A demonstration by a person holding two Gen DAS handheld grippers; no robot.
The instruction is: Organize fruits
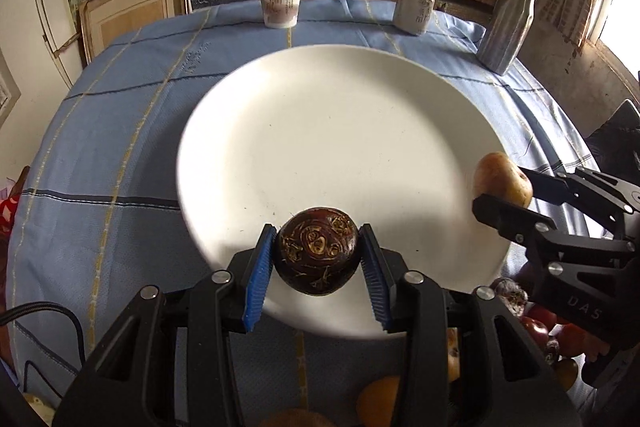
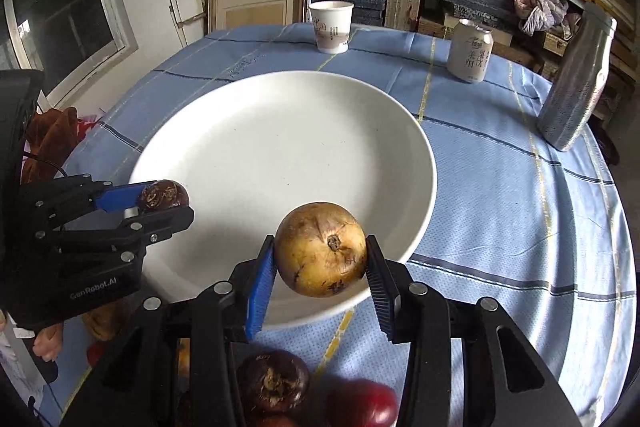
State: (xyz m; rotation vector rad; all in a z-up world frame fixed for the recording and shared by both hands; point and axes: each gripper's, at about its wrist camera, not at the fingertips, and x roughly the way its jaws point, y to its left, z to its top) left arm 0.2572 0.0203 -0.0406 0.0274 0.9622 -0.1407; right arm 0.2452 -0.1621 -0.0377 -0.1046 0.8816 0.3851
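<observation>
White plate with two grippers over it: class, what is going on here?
A person holding two grippers is sorting fruit onto the round white plate on the blue checked tablecloth. The left gripper clamps a dark brown round fruit above the plate's near edge. The right gripper grips a yellowish-brown round fruit over the plate's right side. Nothing lies on the plate yet. More fruit waits nearer the person.

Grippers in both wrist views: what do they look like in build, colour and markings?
Both are matte black linkage frames with silver rivets. The left gripper and right gripper carry ribbed blue pads inside their fingers. White lettering reads GenRobot.AI on the left body and DAS on the right. A black braided cable trails beside the left one. No sleeves show.
</observation>
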